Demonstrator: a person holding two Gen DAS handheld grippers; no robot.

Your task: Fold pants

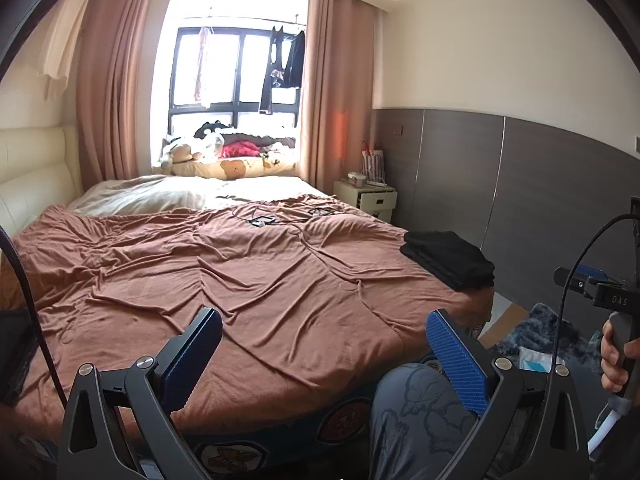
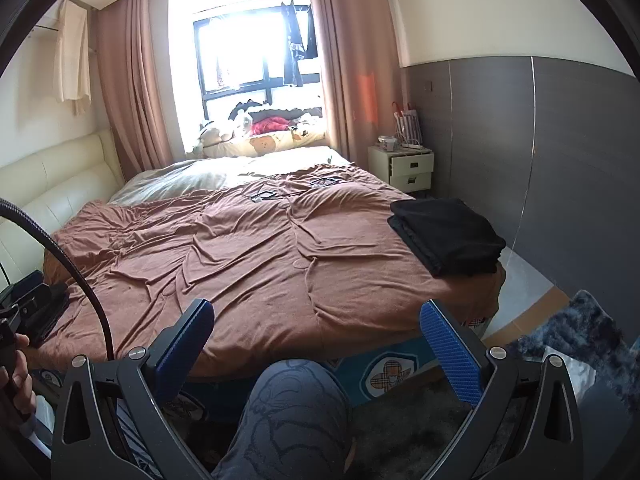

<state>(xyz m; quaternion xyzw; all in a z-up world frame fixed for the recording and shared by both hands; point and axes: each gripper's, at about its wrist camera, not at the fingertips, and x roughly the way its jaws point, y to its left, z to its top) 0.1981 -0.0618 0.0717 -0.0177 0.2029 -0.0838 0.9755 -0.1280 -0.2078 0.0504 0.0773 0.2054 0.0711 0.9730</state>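
1. Both tools hang back at the foot of the bed [image 2: 248,264], well short of the cloth: left gripper [image 1: 324,344] with jaws spread wide, holding nothing; right gripper [image 2: 316,336] the same, wide and empty.
2. The black pants [image 2: 448,236] sit on the bed's far right corner, near the edge by the grey wall panel.
3. They look folded already: a squared, layered, matte black stack, soft and limp by my guess.
4. If another fold is wanted, I'd bring both grippers in together, pinch matching corners, lift low and lay the cloth flat so the layers don't slide toward the edge.
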